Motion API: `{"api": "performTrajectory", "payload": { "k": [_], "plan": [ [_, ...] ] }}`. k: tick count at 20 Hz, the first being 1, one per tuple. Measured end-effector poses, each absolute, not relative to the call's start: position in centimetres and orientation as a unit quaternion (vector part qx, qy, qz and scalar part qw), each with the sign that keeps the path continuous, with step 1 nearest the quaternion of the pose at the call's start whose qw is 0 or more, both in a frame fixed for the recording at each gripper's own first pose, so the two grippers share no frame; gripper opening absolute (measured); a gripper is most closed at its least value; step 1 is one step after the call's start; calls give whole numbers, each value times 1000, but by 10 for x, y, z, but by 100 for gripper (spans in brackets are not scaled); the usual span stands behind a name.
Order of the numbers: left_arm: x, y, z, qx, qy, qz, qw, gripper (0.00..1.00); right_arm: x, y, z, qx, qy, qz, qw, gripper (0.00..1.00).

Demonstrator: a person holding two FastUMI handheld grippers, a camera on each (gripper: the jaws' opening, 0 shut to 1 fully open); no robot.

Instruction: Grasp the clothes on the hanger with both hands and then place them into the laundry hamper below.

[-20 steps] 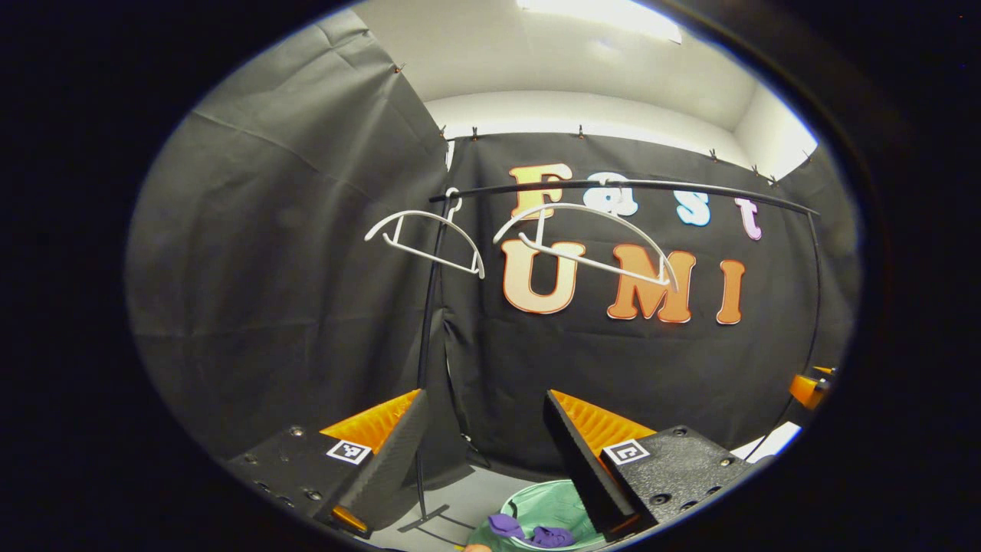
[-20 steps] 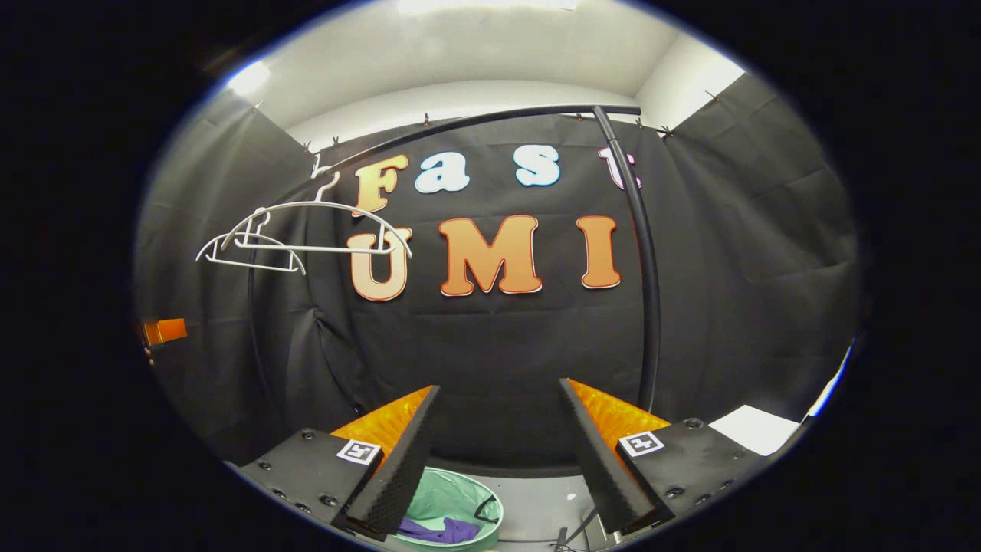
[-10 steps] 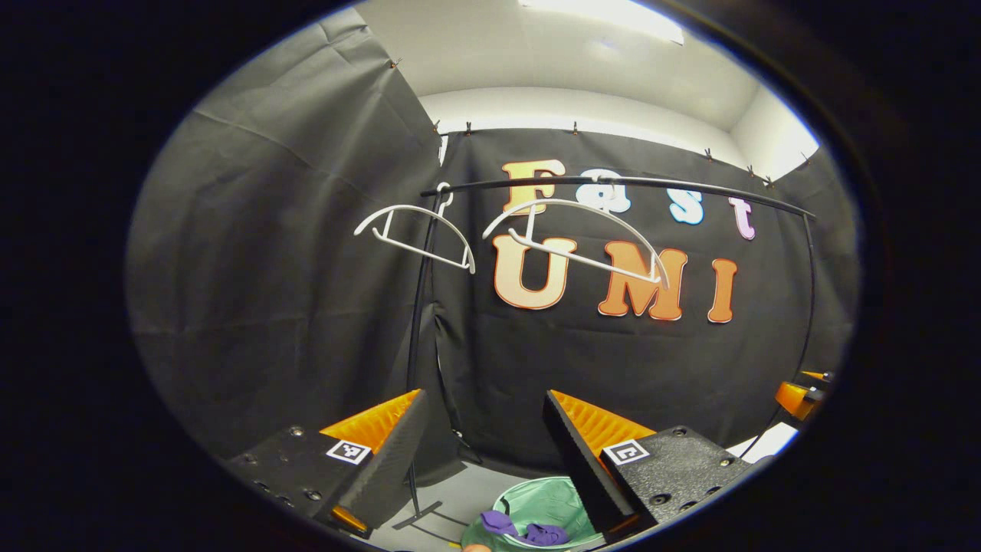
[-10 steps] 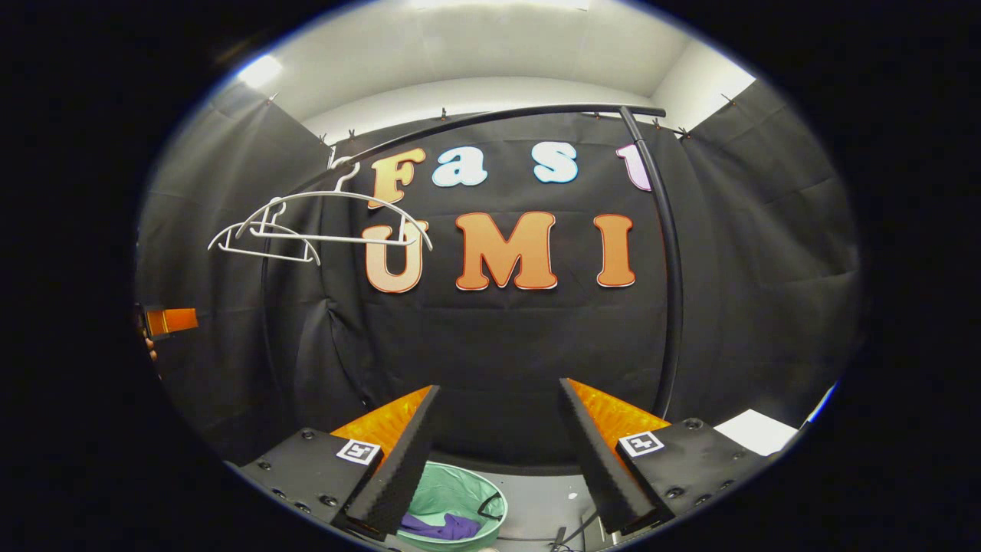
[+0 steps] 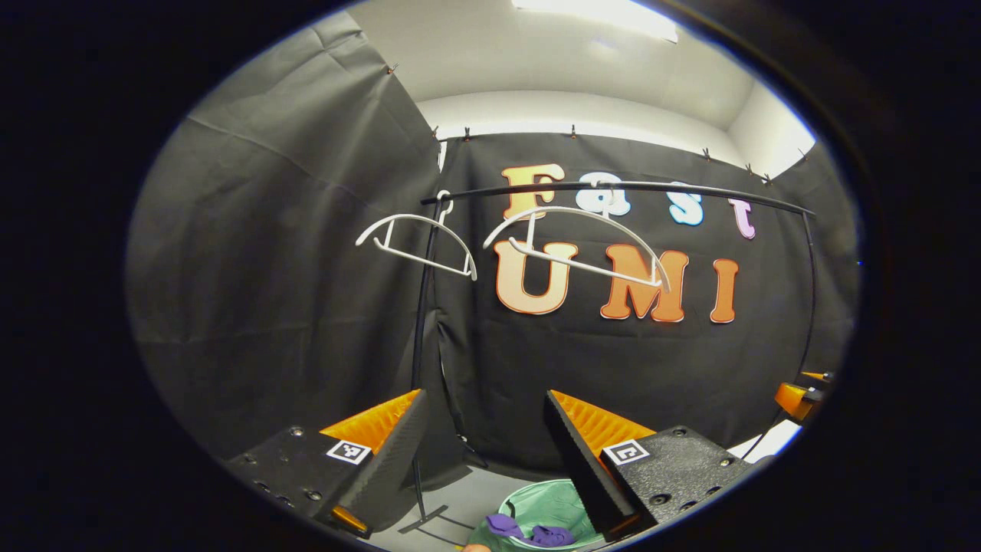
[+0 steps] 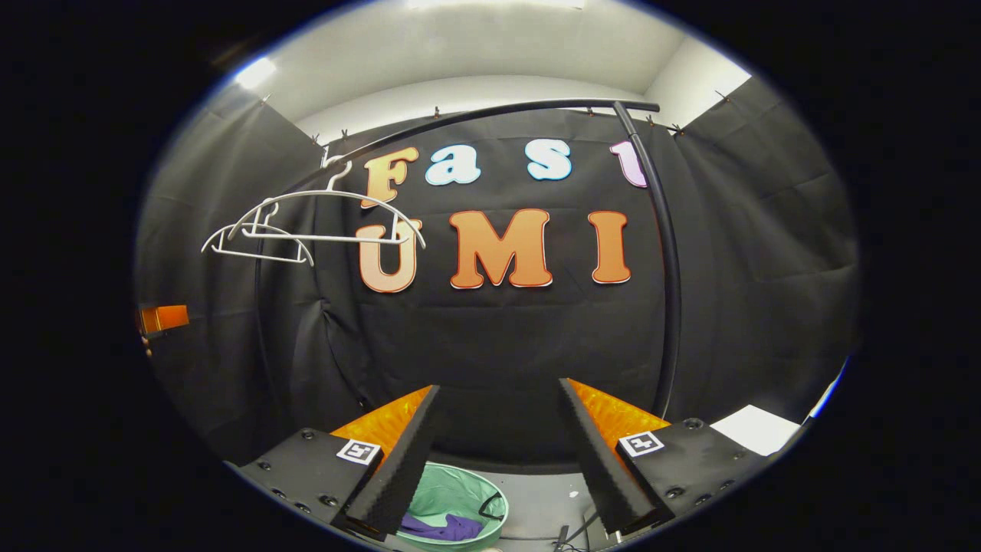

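Two bare white hangers (image 5: 418, 244) (image 5: 582, 241) hang from the black rail (image 5: 651, 186); in the right gripper view the same hangers (image 6: 322, 226) hang at the upper left. A pale green hamper (image 5: 548, 510) stands on the floor below with purple clothes (image 5: 529, 530) in it; the hamper (image 6: 452, 502) and the purple clothes (image 6: 441, 527) also show in the right gripper view. My left gripper (image 5: 483, 429) is open and holds nothing. My right gripper (image 6: 498, 422) is open and holds nothing. The other gripper shows far off (image 5: 797, 395) (image 6: 162, 317).
The rack's upright posts (image 5: 420, 360) (image 6: 668, 261) stand on the grey floor (image 5: 467, 491). A white sheet (image 6: 755, 429) lies low on the right. Black cloth walls close in the back and sides.
Both views shifted slightly; the hangers and the rail sit a little differently in frame. Both grippers stay open and empty, and the purple clothes stay in the hamper.
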State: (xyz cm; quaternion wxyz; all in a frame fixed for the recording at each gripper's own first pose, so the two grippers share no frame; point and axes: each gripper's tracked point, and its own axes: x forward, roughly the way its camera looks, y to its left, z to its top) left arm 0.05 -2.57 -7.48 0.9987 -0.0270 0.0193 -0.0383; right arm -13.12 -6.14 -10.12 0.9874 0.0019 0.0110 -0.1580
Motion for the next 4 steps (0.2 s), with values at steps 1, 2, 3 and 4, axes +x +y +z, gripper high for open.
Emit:
{"api": "performTrajectory", "payload": {
  "k": [1,2,3,4],
  "plan": [
    [2,-27,-78,-28,23,-41,998,95,-129,-59,-101,4,12,-157,988,98],
    [3,-28,-80,-29,26,-43,998,92,-127,-57,-102,5,13,-155,988,89],
    [4,-28,-82,-29,29,-45,998,92,-125,-55,-102,5,14,-154,988,89],
    [6,-28,-84,-29,32,-45,998,92,-125,-53,-103,3,15,-153,988,89]
  ]
}}
